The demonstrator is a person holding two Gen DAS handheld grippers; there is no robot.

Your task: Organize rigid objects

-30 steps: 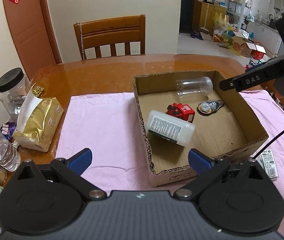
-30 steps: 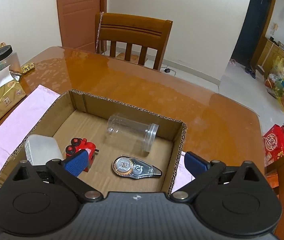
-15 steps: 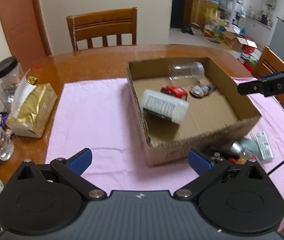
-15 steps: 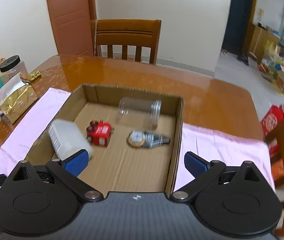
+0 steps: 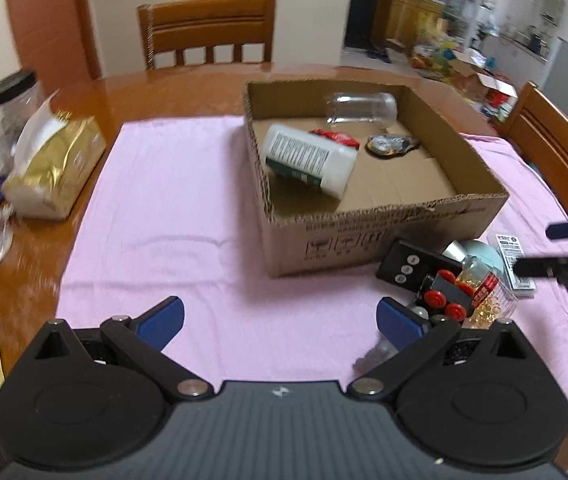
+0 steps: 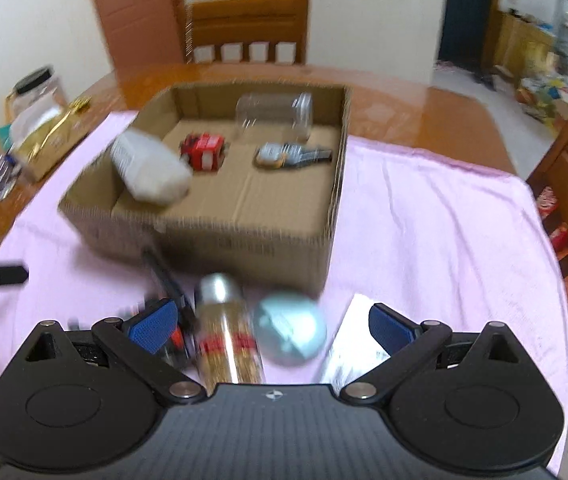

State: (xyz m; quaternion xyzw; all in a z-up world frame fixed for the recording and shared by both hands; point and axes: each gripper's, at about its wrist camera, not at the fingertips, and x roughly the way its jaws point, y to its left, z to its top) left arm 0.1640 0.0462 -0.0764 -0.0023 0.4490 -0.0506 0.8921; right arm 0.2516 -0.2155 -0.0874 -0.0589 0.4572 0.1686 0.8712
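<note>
Both grippers, left (image 5: 280,320) and right (image 6: 272,322), have pulled back from the cardboard box (image 5: 383,236), jaws spread, empty; a beaded bottle (image 6: 228,344), teal ball (image 6: 289,330) and remote (image 5: 411,266) crowd its near wall.

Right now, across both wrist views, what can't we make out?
- Box print, left wrist view: too blurred to read.
- Small bottle of yellow beads, right wrist view: motion blur hides its label; the gripper body cuts off its base.
- Toy train, left wrist view: partly behind the left gripper's right finger.
- Flat packet, right wrist view: smeared, partly behind the gripper's linkage.
- Right gripper, left wrist view: cut off by the frame edge.
</note>
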